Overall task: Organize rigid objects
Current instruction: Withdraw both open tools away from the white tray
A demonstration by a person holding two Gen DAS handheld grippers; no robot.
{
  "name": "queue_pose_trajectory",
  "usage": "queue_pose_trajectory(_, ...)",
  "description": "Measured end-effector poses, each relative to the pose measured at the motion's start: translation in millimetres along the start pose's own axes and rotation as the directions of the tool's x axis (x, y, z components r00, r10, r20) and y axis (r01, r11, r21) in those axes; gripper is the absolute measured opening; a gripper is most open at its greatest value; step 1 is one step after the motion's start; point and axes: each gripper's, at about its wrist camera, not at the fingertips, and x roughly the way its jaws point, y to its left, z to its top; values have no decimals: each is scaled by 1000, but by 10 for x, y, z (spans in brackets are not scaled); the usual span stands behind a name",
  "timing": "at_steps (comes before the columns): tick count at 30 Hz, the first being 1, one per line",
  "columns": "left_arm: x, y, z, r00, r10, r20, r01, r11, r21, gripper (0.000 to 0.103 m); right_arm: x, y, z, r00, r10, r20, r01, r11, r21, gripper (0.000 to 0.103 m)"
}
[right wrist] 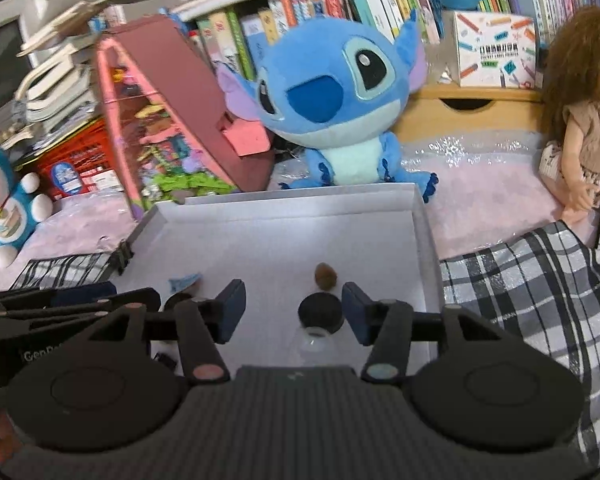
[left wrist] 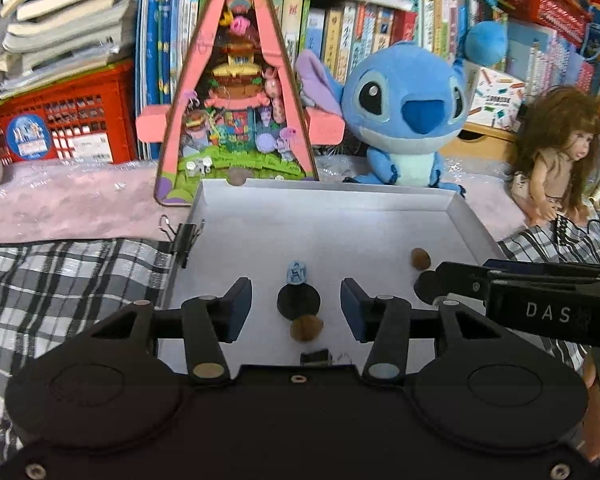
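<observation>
A shallow white box lid (left wrist: pixel 328 196) (right wrist: pixel 284 208) lies on the bed and holds small objects. In the left wrist view a black disc (left wrist: pixel 299 300), a small blue piece (left wrist: pixel 297 272) and a brown nut (left wrist: pixel 306 329) lie between the fingers of my open left gripper (left wrist: pixel 296 310). Another brown nut (left wrist: pixel 421 259) lies further right. In the right wrist view a black disc (right wrist: pixel 321 312), a brown nut (right wrist: pixel 325 276) and a clear dome (right wrist: pixel 315 346) lie between the fingers of my open right gripper (right wrist: pixel 294 310). The blue piece (right wrist: pixel 185 281) lies left.
A Stitch plush (left wrist: pixel 404 112) (right wrist: pixel 332 96), a pink triangular toy box (left wrist: pixel 236 92) (right wrist: pixel 168 120) and a doll (left wrist: pixel 556 152) (right wrist: pixel 584 120) stand behind the lid. A black binder clip (left wrist: pixel 184 236) grips the lid's left wall. A plaid cloth (left wrist: pixel 60 280) (right wrist: pixel 532 280) lies around it.
</observation>
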Motion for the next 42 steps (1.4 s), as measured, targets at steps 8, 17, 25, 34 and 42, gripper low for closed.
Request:
queue_pose_trajectory(8,-364,-33,-240,999,-33,38,32,999,24,48,-347,130,-267,998,38,43,-35,998,-60,70)
queue_pose_trajectory(17,-701,-142,-516,996,-58,74,53,996,65,49,-695,205,-564,995,61,75,-50,988,-147,73)
queue_pose_trajectory(25,-883,-202,-785,994,-87,68,83,995,61,50,-965,274,-821,992,64,108,-39,975,-218,78)
queue_pose_trajectory(34,-1139,-260,-1086,992,-91,91,82,991,102,53,-1182,266,-1122,990,58,126,-22,963,-270,84)
queue_pose_trajectory(42,-1335,-283,-1386,990,-99,97,88,989,115,57,-1356,243,-1354,988,60,144,-20,963,-268,86)
